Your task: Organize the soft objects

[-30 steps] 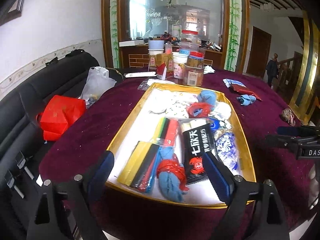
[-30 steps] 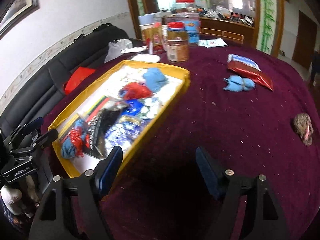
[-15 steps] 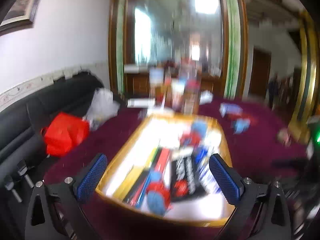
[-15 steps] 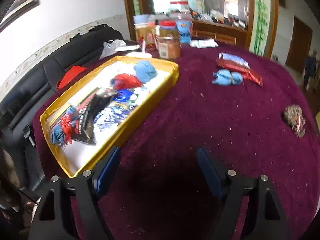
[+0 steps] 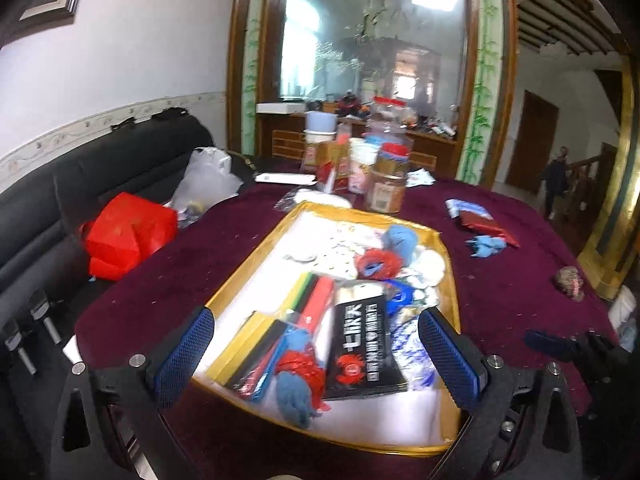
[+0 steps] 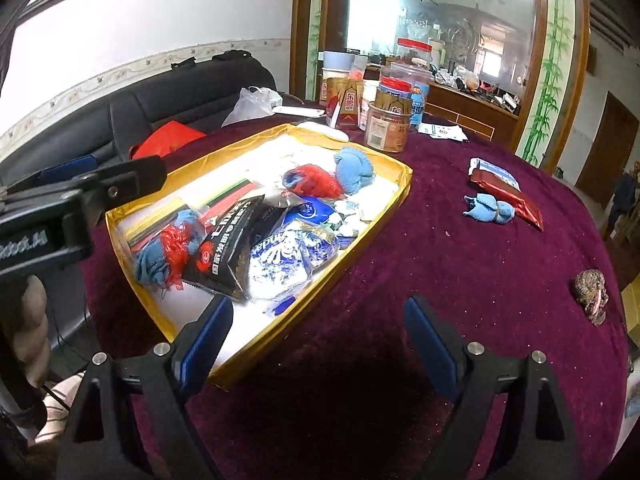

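A gold-rimmed tray on the maroon tablecloth holds a blue-and-red cloth bundle, a black snack bag, a blue-and-white bag, a red cloth and a blue cloth ball. My left gripper hangs open over the tray's near end, empty. My right gripper hovers at the tray's near right corner; its jaws are opening with nothing between them. Out on the cloth lie a blue cloth bundle, a red packet and a brown knitted lump.
Jars and boxes crowd the table's far side behind the tray. A black sofa on the left carries a red bag and a clear plastic bag. A person stands far off by the stairs.
The left gripper's jaws spread wider and its view lifted, showing more wall and mirror. The right gripper swung left toward the tray's near corner, and its jaws widened.
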{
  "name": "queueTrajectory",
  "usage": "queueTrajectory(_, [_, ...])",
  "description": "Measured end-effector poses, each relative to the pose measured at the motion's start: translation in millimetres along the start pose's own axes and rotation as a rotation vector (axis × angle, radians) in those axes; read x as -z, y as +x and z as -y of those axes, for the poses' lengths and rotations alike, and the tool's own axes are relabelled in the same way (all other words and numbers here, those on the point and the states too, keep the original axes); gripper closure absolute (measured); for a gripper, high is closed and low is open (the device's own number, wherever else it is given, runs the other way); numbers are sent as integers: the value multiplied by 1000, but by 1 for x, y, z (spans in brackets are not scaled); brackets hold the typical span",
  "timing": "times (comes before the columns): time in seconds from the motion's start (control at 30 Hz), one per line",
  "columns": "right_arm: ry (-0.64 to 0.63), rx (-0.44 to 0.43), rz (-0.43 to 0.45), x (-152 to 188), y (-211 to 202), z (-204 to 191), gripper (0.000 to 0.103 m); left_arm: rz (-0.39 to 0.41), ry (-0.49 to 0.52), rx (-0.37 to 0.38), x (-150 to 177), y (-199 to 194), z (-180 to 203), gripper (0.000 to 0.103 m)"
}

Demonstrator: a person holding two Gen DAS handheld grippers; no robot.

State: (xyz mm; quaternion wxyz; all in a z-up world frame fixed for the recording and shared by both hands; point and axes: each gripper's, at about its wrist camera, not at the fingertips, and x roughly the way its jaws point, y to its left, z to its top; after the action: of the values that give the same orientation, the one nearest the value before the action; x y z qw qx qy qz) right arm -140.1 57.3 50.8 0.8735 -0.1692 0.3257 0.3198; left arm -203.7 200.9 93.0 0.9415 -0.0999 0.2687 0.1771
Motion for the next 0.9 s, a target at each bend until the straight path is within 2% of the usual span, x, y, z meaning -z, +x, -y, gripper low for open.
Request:
queueTrajectory(0.17, [-15,26,-15,0,5,-5,16,-31,-20,-39,5,5,-9,0])
queueTrajectory(0.4, [-70,82,-19,-10,7,-16,16,-74,-52,-40,10,14,-21,0])
queueTrajectory(0.9, [-117,103,-40,-18,14,-30,16,-83,-57,-68,14,16,-34,0])
